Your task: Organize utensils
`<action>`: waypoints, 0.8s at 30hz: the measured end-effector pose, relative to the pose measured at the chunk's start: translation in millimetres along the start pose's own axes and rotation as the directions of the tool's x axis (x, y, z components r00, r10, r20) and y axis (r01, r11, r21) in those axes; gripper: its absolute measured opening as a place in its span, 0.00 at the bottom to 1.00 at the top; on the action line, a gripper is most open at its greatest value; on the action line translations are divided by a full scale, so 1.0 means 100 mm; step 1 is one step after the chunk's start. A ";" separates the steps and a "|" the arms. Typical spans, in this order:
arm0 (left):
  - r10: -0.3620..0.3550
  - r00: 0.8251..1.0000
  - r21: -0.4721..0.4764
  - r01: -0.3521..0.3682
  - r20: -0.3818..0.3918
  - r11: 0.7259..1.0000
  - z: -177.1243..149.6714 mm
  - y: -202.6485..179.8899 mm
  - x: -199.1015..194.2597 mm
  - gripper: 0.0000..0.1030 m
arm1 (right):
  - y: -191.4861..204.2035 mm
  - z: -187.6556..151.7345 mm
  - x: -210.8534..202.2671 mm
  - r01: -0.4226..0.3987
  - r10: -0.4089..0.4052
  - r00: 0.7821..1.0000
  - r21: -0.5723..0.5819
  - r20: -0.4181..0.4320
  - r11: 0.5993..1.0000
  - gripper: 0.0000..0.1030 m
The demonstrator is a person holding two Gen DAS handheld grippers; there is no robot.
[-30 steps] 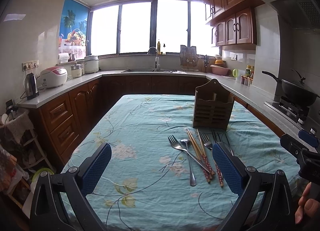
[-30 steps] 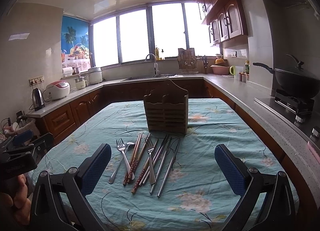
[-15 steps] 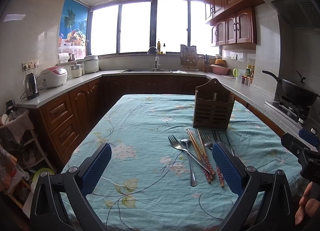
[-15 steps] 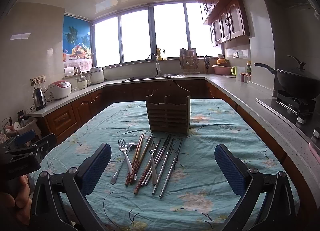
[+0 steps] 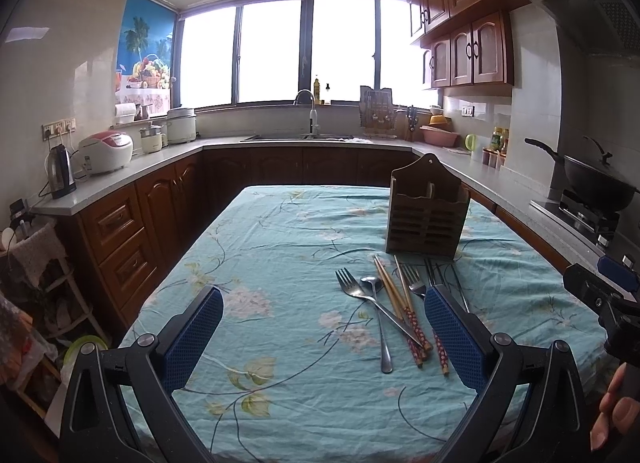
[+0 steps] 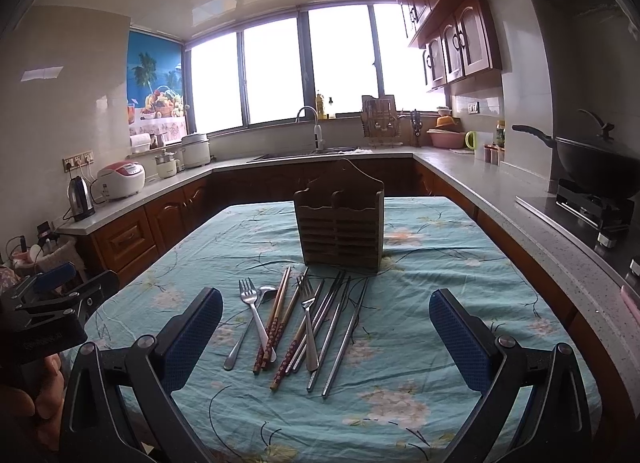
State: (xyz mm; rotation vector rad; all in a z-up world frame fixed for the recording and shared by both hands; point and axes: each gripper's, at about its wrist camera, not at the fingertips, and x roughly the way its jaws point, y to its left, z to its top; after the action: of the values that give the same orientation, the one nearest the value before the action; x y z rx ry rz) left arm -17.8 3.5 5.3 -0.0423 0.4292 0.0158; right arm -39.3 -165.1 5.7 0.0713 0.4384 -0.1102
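Wooden caddy stands empty at 12 o'clock on the tablecloth; forks, spoon, chopsticks lie loose just before it. I hold my right gripper and left gripper wide, gripping nothing. Nothing sorted yet; next I'd pinch one piece, likely the outer metal chopstick.

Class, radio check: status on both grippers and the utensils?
Left gripper open, empty. Right gripper open, empty. Utensils loose on tablecloth before wooden holder. Nothing blocking.
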 end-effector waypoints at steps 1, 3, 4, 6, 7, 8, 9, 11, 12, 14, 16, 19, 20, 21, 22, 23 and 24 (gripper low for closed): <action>0.000 1.000 0.000 0.000 -0.002 1.000 0.00 0.00 0.01 0.99 | 0.01 0.00 0.00 -0.001 0.001 1.000 0.001 -0.001 1.000 1.00; 0.001 1.000 0.000 -0.001 -0.005 1.000 0.01 0.00 0.03 0.99 | 0.01 0.00 0.02 -0.003 0.003 1.000 0.000 -0.004 1.000 1.00; 0.000 1.000 0.000 0.000 -0.008 1.000 0.01 0.00 0.04 0.99 | -0.01 0.00 0.03 -0.003 0.003 1.000 0.001 -0.006 1.000 1.00; 0.000 1.000 -0.002 0.000 -0.015 1.000 0.01 0.00 0.07 0.99 | -0.01 0.00 0.05 -0.006 0.006 1.000 0.003 -0.011 1.000 1.00; -0.002 1.000 -0.004 0.002 -0.022 1.000 0.01 0.00 0.09 0.99 | -0.02 0.00 0.07 -0.007 0.007 1.000 0.005 -0.014 1.000 1.00; -0.005 1.000 -0.007 0.005 -0.030 1.000 0.02 0.01 0.11 0.99 | -0.04 0.00 0.08 -0.007 0.008 1.000 0.007 -0.018 1.000 1.00; -0.011 0.999 -0.013 0.011 -0.042 1.000 0.02 0.02 0.14 0.99 | -0.04 -0.01 0.10 -0.009 0.009 1.000 0.009 -0.022 1.000 1.00; -0.027 0.997 -0.032 0.024 -0.073 0.999 0.04 0.06 0.23 0.99 | -0.07 -0.01 0.14 -0.014 0.014 0.999 0.014 -0.032 1.000 1.00; -0.031 0.996 -0.039 0.028 -0.085 0.999 0.05 0.07 0.26 0.99 | -0.08 -0.01 0.17 -0.015 0.016 0.999 0.017 -0.038 1.000 1.00; -0.042 0.992 -0.058 0.035 -0.118 0.998 0.08 0.13 0.37 0.99 | -0.12 0.00 0.24 -0.016 0.016 0.999 0.020 -0.051 1.000 1.00; -0.048 0.988 -0.069 0.038 -0.144 0.997 0.13 0.17 0.45 0.99 | -0.15 0.00 0.30 -0.013 0.015 0.998 0.028 -0.065 1.000 1.00; -0.062 0.979 -0.094 0.044 -0.195 0.995 0.20 0.24 0.62 0.99 | -0.21 0.01 0.42 -0.012 0.016 0.996 0.042 -0.091 0.999 1.00; -0.068 0.975 -0.100 0.047 -0.212 0.994 0.22 0.26 0.68 0.99 | -0.23 0.01 0.47 -0.012 0.017 0.995 0.047 -0.100 0.999 1.00; -0.079 0.969 -0.108 0.054 -0.235 0.993 0.24 0.29 0.76 0.99 | -0.25 0.01 0.51 -0.013 0.018 0.994 0.053 -0.110 0.999 1.00; -0.084 0.964 -0.116 0.057 -0.252 0.992 0.26 0.31 0.81 0.99 | -0.27 0.01 0.55 -0.013 0.020 0.993 0.057 -0.117 0.998 1.00; -0.090 0.958 -0.123 0.058 -0.271 0.991 0.27 0.33 0.87 0.98 | -0.29 0.01 0.59 -0.014 0.022 0.992 0.064 -0.127 0.998 1.00; -0.097 0.952 -0.129 0.062 -0.289 0.990 0.28 0.34 0.94 0.98 | -0.31 0.01 0.64 -0.015 0.024 0.990 0.069 -0.135 0.998 1.00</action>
State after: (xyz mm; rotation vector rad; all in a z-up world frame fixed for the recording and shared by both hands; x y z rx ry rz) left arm 78.4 38.9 -9.1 -0.1807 0.7248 -0.0456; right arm 14.7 -201.6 -21.7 0.1503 0.5703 -0.1012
